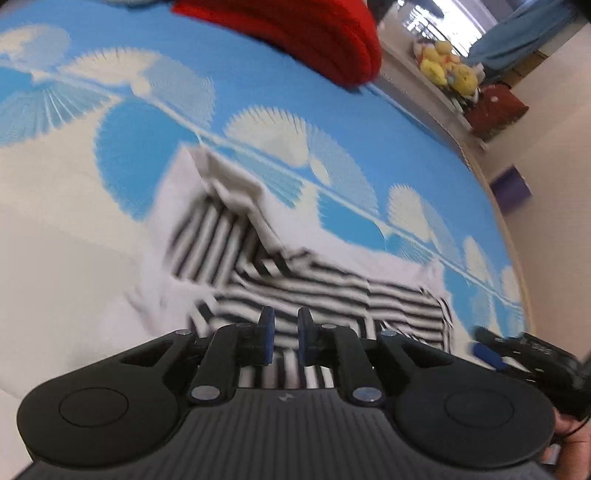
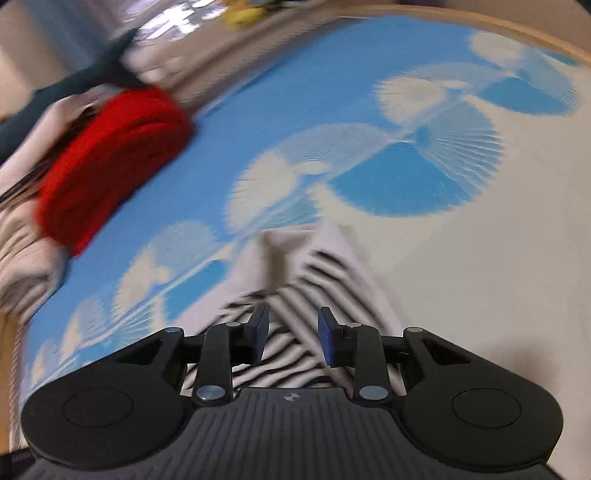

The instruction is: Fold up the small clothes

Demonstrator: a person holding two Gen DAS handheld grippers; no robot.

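A small garment with black and white stripes and white parts lies crumpled on the blue and white patterned mat. My left gripper hovers over its near edge, jaws a narrow gap apart with nothing pinched between the blue pads. In the right wrist view the same striped garment runs away from my right gripper, which stands open above it and holds nothing. The right gripper's tip also shows at the right edge of the left wrist view, close to the garment's corner.
A folded red garment lies at the far side of the mat, also seen as the red garment with pale clothes beside it. Beyond the mat's edge are yellow plush toys, a dark red box and a purple object.
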